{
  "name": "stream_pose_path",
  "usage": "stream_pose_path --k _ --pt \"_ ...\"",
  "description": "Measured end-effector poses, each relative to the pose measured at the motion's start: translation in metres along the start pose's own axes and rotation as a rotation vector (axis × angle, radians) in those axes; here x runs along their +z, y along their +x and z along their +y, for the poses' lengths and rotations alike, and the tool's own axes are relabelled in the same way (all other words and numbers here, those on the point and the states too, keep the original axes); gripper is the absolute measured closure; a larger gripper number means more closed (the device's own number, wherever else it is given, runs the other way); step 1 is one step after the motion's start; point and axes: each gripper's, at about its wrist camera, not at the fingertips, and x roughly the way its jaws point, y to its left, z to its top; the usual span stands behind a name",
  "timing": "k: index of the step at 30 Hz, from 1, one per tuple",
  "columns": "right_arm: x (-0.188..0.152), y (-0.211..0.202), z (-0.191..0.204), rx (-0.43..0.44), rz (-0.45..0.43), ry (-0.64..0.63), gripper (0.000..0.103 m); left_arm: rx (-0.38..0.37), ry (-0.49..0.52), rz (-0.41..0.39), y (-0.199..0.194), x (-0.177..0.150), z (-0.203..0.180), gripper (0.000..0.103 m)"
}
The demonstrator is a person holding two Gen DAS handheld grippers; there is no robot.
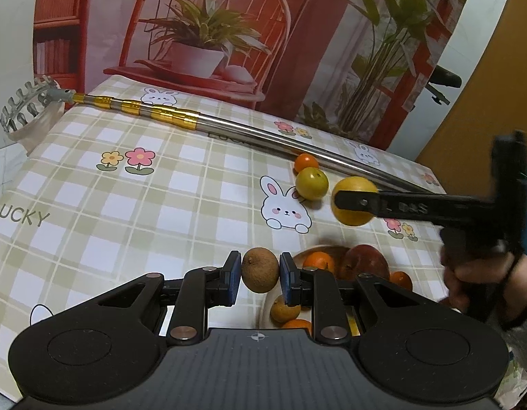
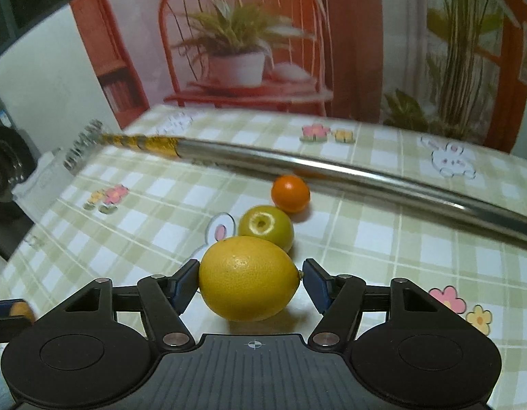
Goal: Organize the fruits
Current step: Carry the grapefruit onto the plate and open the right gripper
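Note:
My left gripper (image 1: 260,275) is shut on a brown kiwi (image 1: 260,270) and holds it above the table, beside a bowl (image 1: 299,256) of oranges and a red apple (image 1: 366,261). My right gripper (image 2: 250,278) is shut on a yellow lemon (image 2: 249,277) just above the tablecloth; it also shows in the left wrist view (image 1: 352,201). Behind the lemon, a green-yellow fruit (image 2: 266,226) and a small orange (image 2: 291,193) lie in a row on the table; both show in the left wrist view, the green-yellow fruit (image 1: 311,182) and the orange (image 1: 306,163).
A long steel pole (image 2: 332,167) with a gold-banded end and a toothed picker head (image 1: 24,107) lies across the far side of the checked tablecloth (image 1: 144,198). A printed backdrop of a chair and plants stands behind the table.

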Motion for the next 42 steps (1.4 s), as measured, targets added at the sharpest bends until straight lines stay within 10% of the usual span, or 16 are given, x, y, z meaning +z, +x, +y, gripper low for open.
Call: stream_pose_path --k 11,42 --pt "-0.044 -0.065 0.038 0.09 -0.118 -0.215 0.042 0.011 -0.005 0.018 -0.007 -0.01 -0.001 0.078" --pt "-0.083 -0.062 0.088 0.141 -0.029 -0.386 0.042 0.008 -0.024 0.019 -0.012 -0.013 -0.001 0.078"
